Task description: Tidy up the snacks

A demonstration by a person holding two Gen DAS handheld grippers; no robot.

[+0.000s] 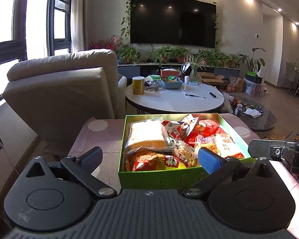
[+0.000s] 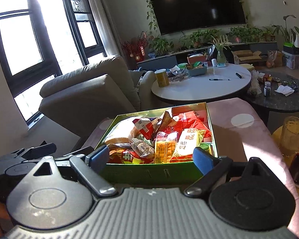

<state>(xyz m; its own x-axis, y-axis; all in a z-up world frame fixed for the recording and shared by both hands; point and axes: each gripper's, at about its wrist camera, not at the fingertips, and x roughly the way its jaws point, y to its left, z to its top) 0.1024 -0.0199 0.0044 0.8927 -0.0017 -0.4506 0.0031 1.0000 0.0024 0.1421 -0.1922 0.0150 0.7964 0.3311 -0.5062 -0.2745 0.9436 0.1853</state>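
Right wrist view: green box (image 2: 149, 173) of snack packets (image 2: 187, 143) sits on pink-covered surface (image 2: 239, 139) between empty, spread-fingered right gripper (image 2: 149, 157) and left gripper (image 1: 149, 157), likewise open, probably staged for sorting.

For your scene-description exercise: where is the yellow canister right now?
In both wrist views the yellow canister stands upright at the left edge of the round white table, beyond the green snack box, beside the beige sofa.
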